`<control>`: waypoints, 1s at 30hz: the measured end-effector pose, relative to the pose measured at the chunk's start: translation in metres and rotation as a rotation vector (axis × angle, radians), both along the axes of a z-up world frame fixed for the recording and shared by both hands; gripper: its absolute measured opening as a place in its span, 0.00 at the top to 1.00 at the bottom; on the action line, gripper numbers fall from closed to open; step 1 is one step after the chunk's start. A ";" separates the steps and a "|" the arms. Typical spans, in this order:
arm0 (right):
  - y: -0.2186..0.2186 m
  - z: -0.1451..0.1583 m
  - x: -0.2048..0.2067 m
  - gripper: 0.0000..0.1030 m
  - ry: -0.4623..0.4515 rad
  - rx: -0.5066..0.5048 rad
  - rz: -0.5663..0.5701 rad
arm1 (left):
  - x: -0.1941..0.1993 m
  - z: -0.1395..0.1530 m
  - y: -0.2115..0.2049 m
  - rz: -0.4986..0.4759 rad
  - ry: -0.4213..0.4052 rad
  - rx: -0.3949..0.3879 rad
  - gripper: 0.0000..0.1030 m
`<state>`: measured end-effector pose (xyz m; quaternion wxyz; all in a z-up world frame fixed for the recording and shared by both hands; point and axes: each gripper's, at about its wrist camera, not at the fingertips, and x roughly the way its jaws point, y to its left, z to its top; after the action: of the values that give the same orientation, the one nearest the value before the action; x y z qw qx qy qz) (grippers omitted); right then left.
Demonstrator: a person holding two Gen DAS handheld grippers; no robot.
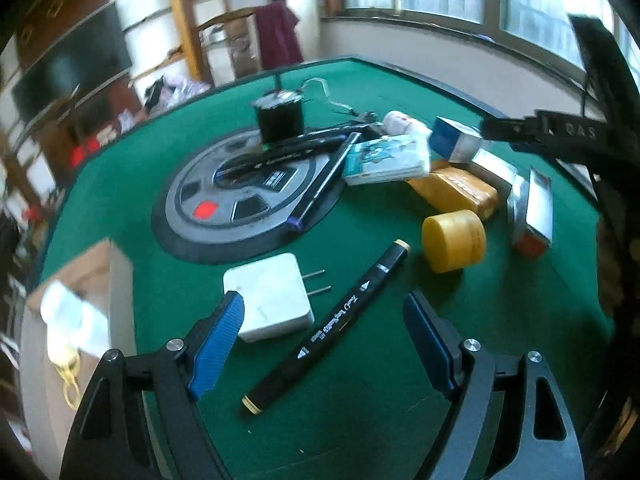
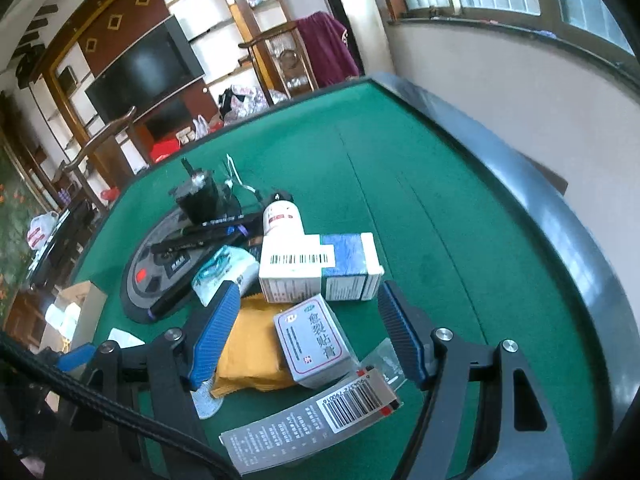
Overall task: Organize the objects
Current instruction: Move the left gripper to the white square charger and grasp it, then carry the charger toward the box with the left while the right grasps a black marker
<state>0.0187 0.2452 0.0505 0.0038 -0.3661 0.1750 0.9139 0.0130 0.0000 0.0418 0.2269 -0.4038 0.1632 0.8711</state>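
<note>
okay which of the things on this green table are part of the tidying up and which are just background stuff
To organize: black marker, white charger plug, yellow jar, medicine boxes, white bottle, orange packet, cardboard box.

Just lying about: television, maroon cloth, shelves.

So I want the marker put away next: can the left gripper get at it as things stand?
Probably yes. The marker lies loose on the felt between the open left gripper fingers, nothing on top of it. The charger sits close beside one finger and might get nudged.
</note>
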 end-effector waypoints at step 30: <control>-0.012 -0.008 0.001 0.31 -0.035 0.051 0.025 | -0.060 -0.030 -0.010 -0.121 -0.207 -0.014 0.33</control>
<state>0.0193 0.2330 0.0421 0.0048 -0.3838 0.1469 0.9116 -0.0465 -0.0102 0.0119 0.2919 -0.4824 0.1693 0.8084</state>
